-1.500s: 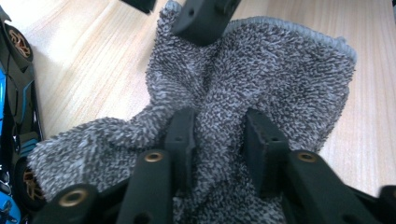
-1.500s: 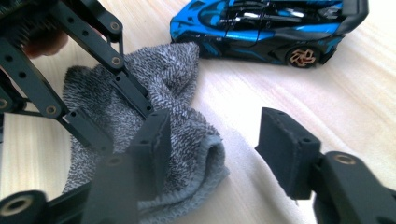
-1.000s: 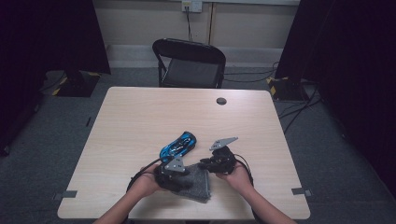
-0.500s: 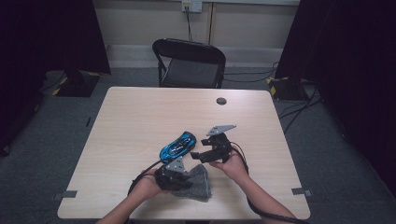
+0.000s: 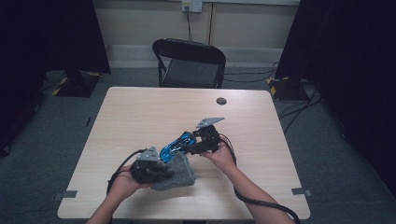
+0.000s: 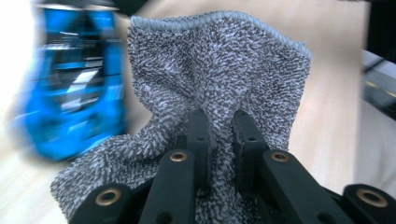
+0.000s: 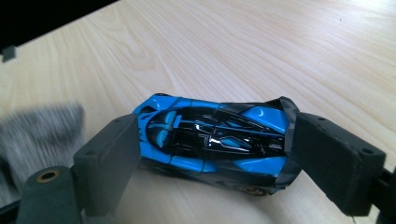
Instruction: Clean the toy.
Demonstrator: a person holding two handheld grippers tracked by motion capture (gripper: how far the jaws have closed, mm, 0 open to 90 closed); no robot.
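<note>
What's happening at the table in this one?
A person at a wooden table works a pair of tongs in each hand. The left tongs are shut on a fold of a grey terry cloth, bunching it up. The right tongs bracket a blue and black toy car end to end, their pads at its nose and tail. In the high view the car sits right beside the cloth, so it looks like the car is about to be wiped or wrapped.
</note>
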